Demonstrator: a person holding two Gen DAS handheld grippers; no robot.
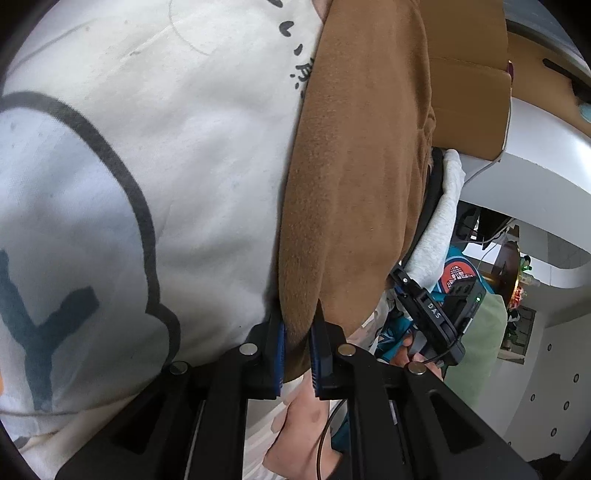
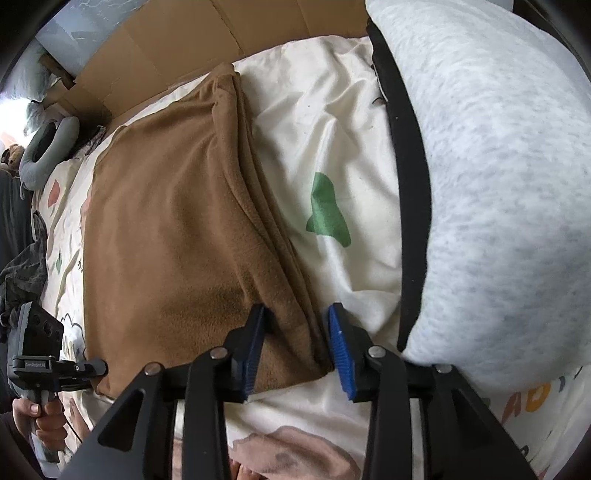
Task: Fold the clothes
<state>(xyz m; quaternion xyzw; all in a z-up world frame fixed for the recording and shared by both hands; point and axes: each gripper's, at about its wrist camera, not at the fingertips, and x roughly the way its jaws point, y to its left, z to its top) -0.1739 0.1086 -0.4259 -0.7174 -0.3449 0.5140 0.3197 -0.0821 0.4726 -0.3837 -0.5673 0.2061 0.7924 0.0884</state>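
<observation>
A folded brown fleece garment (image 1: 351,192) lies on a cream printed bedsheet (image 1: 166,147). My left gripper (image 1: 297,354) is shut on its near corner, with brown cloth pinched between the blue pads. In the right wrist view the same garment (image 2: 177,229) spreads out flat. My right gripper (image 2: 297,345) points steeply down over the garment's folded edge, which sits between the jaws. They stand apart and the right pad (image 2: 340,347) is off the cloth. The left gripper (image 2: 100,366) shows at the garment's far corner, held by a hand (image 2: 42,417).
A grey-white padded item with black trim (image 2: 498,184) lies right beside the right gripper. Flattened cardboard (image 2: 258,33) lies beyond the sheet (image 2: 332,147). A grey neck pillow (image 2: 48,147) and dark clothes (image 2: 22,266) sit at the left. The right gripper's black housing (image 1: 436,317) appears past the garment.
</observation>
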